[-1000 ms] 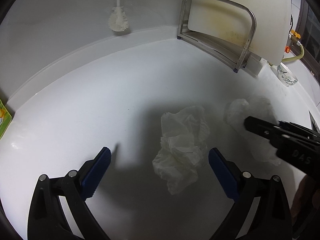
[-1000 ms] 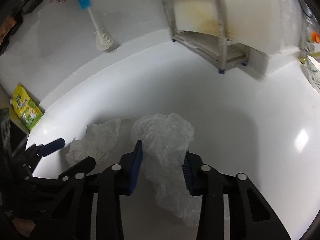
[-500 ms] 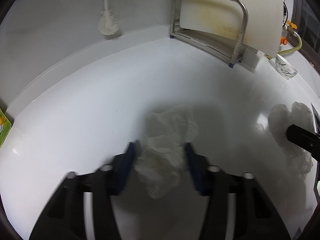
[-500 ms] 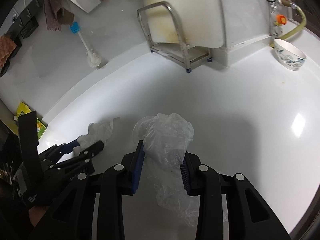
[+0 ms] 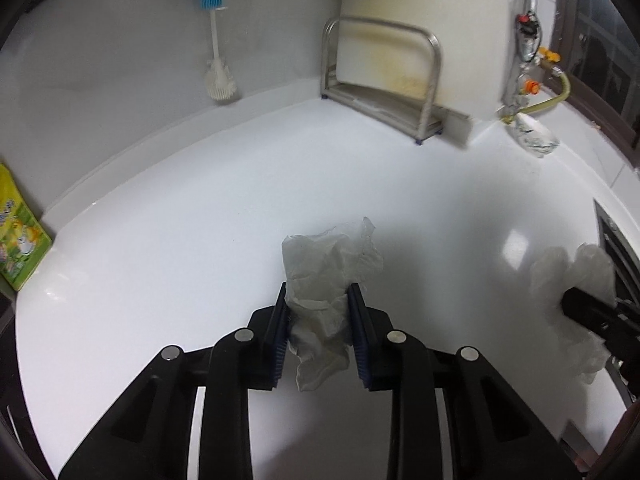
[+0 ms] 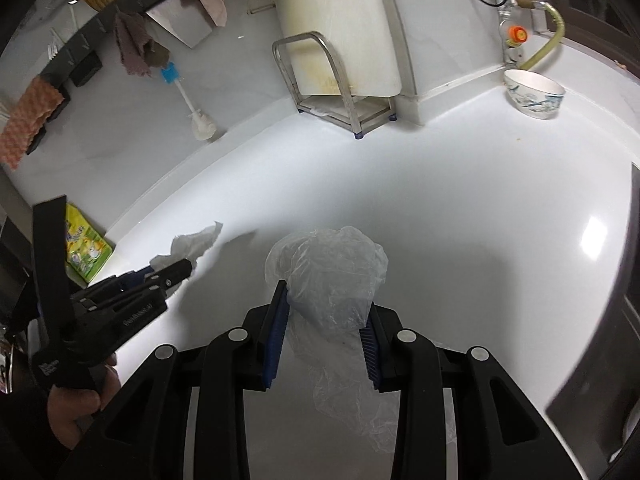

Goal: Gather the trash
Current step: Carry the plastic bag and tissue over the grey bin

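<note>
Crumpled paper tissue (image 5: 326, 280) is clamped between the blue pads (image 5: 280, 330) of the left gripper (image 5: 318, 334), whose jaws are closed to a narrow gap filled by the wad. The tissue's long axis runs near to far along the gripper fingers: its wider, ruffled end points toward the far side of the white countertop (image 5: 200, 220), and a shorter tail hangs at the near end between the fingers.

Clear plastic bag (image 6: 326, 268) is pinched in the same way by the right gripper (image 6: 324, 336), jaws closed on it. Its bunched end points far, past the fingertips, and its thin, loose tail trails toward the near edge of the view, so its long axis also lies near to far.

In the left wrist view, the bag appears at the far right edge (image 5: 572, 276), well apart from the tissue. In the right wrist view, the tissue (image 6: 196, 244) shows at the left, projecting from the left gripper (image 6: 176, 270).

At the far side of the countertop stand a metal rack (image 5: 380, 80) holding a white cutting board (image 5: 420, 20), a bottle brush (image 5: 218, 64) left of it, and a patterned bowl (image 6: 534, 94) to the right. A yellow-green packet (image 5: 18, 236) sits at the left edge.
</note>
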Action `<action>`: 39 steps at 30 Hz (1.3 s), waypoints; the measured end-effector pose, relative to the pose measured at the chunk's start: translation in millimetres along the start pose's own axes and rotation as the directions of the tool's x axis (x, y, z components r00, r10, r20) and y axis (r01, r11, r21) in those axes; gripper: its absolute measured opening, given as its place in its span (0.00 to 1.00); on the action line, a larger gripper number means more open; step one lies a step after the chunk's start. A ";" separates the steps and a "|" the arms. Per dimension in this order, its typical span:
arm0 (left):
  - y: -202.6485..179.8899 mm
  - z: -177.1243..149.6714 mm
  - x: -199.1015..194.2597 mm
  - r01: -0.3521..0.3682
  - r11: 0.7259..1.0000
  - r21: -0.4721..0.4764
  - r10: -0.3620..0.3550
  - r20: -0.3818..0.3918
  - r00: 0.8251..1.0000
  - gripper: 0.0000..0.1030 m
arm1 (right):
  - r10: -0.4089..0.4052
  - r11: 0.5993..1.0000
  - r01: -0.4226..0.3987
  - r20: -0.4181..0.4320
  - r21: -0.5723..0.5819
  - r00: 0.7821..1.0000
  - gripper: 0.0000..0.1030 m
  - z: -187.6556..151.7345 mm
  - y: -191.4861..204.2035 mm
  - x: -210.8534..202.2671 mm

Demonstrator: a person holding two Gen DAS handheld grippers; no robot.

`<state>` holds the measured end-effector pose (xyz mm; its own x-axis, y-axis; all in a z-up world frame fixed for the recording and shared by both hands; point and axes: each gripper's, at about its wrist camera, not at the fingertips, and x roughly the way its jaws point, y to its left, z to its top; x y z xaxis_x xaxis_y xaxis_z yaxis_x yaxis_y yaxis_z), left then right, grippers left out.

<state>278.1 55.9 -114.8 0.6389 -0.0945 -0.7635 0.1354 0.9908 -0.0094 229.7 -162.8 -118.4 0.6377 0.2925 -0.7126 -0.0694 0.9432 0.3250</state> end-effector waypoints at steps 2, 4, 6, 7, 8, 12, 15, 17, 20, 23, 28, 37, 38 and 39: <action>-6.6 -5.9 -20.0 0.003 1.000 0.003 -0.003 0.016 1.000 0.27 | 0.009 1.000 -0.009 0.007 0.012 1.000 0.32 -8.0 -2.1 -12.6; -14.9 -13.2 -37.9 0.009 1.000 0.006 -0.009 0.026 1.000 0.27 | 0.020 1.000 -0.020 0.013 0.021 1.000 0.32 -18.5 -5.3 -28.0; -23.4 -20.2 -52.0 0.012 1.000 0.009 -0.013 0.031 0.999 0.27 | 0.023 0.999 -0.024 0.015 0.021 1.000 0.32 -27.8 -8.3 -41.2; -27.8 -24.4 -58.6 0.016 1.000 0.010 -0.017 0.033 0.999 0.27 | 0.024 0.999 -0.024 0.015 0.022 1.000 0.32 -33.8 -10.8 -49.0; -35.0 -30.9 -67.6 0.018 1.000 0.014 -0.019 0.035 0.999 0.27 | 0.025 0.999 -0.025 0.014 0.024 1.000 0.32 -39.3 -13.1 -56.0; -57.6 -51.0 -92.6 0.030 0.999 0.015 -0.030 0.031 0.999 0.27 | 0.028 0.999 -0.028 0.001 0.030 1.000 0.32 -66.1 -25.2 -86.0; -75.4 -66.8 -109.0 0.040 0.999 0.016 -0.041 0.027 0.999 0.27 | 0.030 0.999 -0.029 -0.008 0.029 1.000 0.32 -86.1 -33.6 -107.0; -88.4 -78.7 -120.1 0.047 0.999 0.020 -0.047 0.023 0.999 0.27 | 0.031 0.999 -0.030 -0.011 0.032 0.999 0.32 -99.8 -39.5 -121.5; -108.6 -95.8 -134.4 0.060 0.998 0.032 -0.060 0.015 0.998 0.27 | 0.029 0.999 -0.028 -0.019 0.041 0.999 0.32 -118.6 -49.3 -139.6; -126.6 -112.6 -146.8 0.073 0.996 0.046 -0.073 0.008 0.997 0.27 | 0.016 0.999 -0.014 -0.031 0.042 0.999 0.32 -137.7 -58.9 -156.6; -152.0 -139.6 -161.2 0.088 0.994 0.072 -0.088 -0.010 0.996 0.27 | 0.010 0.999 -0.008 -0.047 0.049 0.999 0.32 -164.1 -71.2 -175.3; -168.7 -179.2 -168.0 0.085 0.992 0.092 -0.079 -0.070 0.994 0.27 | 0.026 0.998 -0.019 -0.097 0.063 0.995 0.32 -205.4 -86.7 -186.1; -169.1 -184.3 -166.9 0.088 0.992 0.092 -0.081 -0.083 0.993 0.27 | 0.024 0.998 -0.017 -0.105 0.058 0.994 0.32 -209.0 -87.2 -185.1; -169.7 -189.4 -165.0 0.092 0.991 0.093 -0.083 -0.098 0.992 0.27 | 0.020 0.999 -0.014 -0.113 0.052 0.993 0.32 -212.5 -87.1 -183.5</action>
<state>6.3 -78.2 -109.5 0.5479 -0.1659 -0.8199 0.2630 0.9646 -0.0194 -44.3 -265.1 -148.1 0.5458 0.3268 -0.7716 -0.0386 0.9296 0.3665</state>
